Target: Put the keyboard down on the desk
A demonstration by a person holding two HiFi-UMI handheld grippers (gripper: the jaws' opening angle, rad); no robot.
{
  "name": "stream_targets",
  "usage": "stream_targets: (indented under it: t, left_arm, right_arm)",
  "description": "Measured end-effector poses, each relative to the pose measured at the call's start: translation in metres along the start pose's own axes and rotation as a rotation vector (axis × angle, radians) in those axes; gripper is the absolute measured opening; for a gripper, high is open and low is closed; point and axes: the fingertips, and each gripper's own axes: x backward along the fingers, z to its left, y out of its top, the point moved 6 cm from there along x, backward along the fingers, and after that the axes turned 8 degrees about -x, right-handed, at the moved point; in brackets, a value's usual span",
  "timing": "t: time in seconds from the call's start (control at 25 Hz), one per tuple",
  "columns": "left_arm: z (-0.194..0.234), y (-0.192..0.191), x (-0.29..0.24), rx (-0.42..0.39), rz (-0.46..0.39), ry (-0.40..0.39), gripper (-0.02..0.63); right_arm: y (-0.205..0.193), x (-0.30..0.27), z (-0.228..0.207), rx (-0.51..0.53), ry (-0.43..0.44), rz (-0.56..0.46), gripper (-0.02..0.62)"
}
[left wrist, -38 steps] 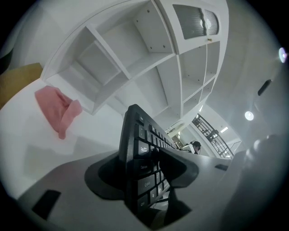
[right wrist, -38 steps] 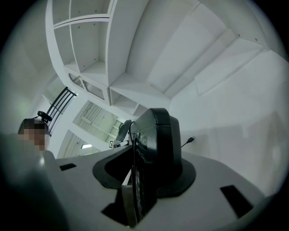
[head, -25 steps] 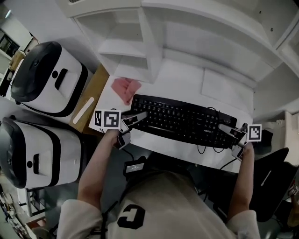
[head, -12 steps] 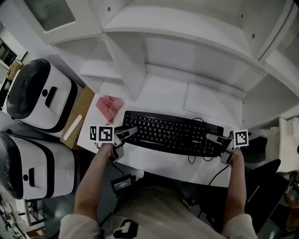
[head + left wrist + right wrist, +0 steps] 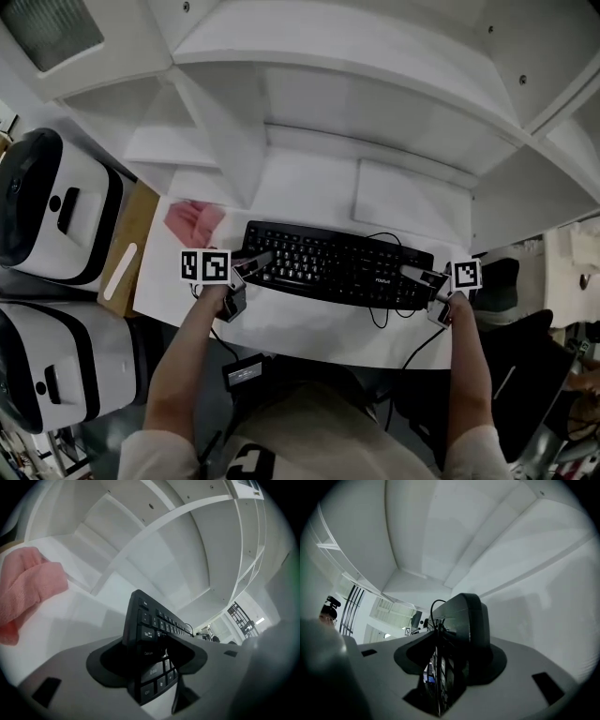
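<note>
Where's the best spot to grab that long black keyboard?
At its two short ends, coming in from the left and right. The keyboard lies flat and long across the desk, so end grips keep it level, and its thin edges are easy to pinch.

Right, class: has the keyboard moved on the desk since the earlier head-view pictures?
Yes. The keyboard has shifted right, away from the pink cloth. Earlier its left corner almost met the cloth; now a strip of bare desk shows between them.
</note>
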Motion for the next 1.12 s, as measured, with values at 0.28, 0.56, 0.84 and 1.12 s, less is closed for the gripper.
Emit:
stream_targets:
  t: [0.28,0.56,0.84,1.12]
  left_arm:
    - [0.010,-0.016,0.003,-0.070,-0.129,-0.102,0.276]
    - [0.014,-0.021,-0.013,-0.147,-0.078,0.007,0.299]
    - [0.017,-0.014,-0.023,-0.181,-0.060,0.055,0.311]
    - [0.016,-0.015,-0.022,-0.178,-0.066,0.085,0.314]
  right_arm:
    - [-0.011,0.009,0.062,0.211,-0.186,-0.049,0.236]
    - [-0.010,0.015,0.042,0.172,-0.306,-0.078,0.270]
    - [-0.002,0.014,0.032,0.144,-0.313,-0.087,0.273]
    - [0.002,0.015,0.031,0.176,-0.422,-0.096,0.317]
